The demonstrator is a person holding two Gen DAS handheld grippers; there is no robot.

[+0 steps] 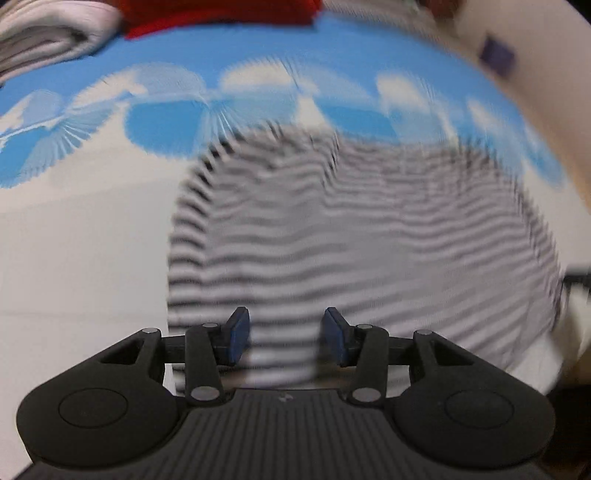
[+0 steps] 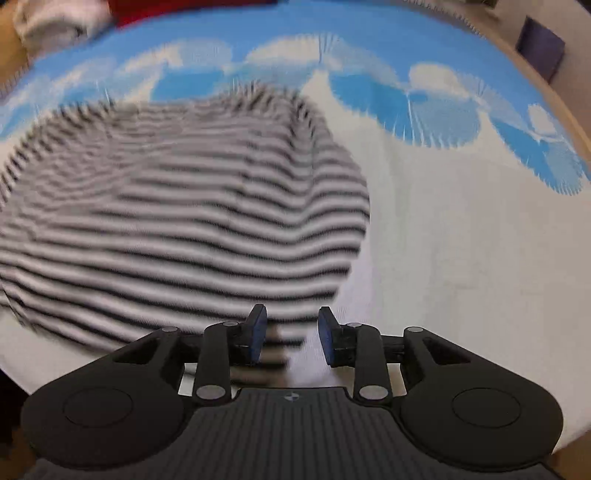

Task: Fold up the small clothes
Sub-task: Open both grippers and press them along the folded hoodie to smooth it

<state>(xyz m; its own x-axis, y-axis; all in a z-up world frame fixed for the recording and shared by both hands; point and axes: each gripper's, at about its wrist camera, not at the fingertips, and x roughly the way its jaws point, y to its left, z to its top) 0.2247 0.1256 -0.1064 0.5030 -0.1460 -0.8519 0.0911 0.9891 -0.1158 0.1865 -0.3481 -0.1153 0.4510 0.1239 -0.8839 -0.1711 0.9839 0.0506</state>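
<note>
- Where the blue-and-white cloth (image 2: pixel 443 221) covers the worktop, folded pale fabric (image 1: pixel 48 33) and a red item (image 1: pixel 218 14) lie at its far edge; a dark square (image 2: pixel 541 48) sits far right.
- Striped garment (image 2: pixel 177 206): spread on the cloth, blurred, nothing over it.
- My left gripper (image 1: pixel 286 338): jaws apart above the garment's near hem, holding nothing.
- My right gripper (image 2: pixel 291 338): jaws apart at the garment's near right corner, empty.

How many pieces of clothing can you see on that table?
3. A striped shirt lies in the middle, near both open tongs. A folded white garment and a red one sit at the far edge. Blur may hide others.
</note>
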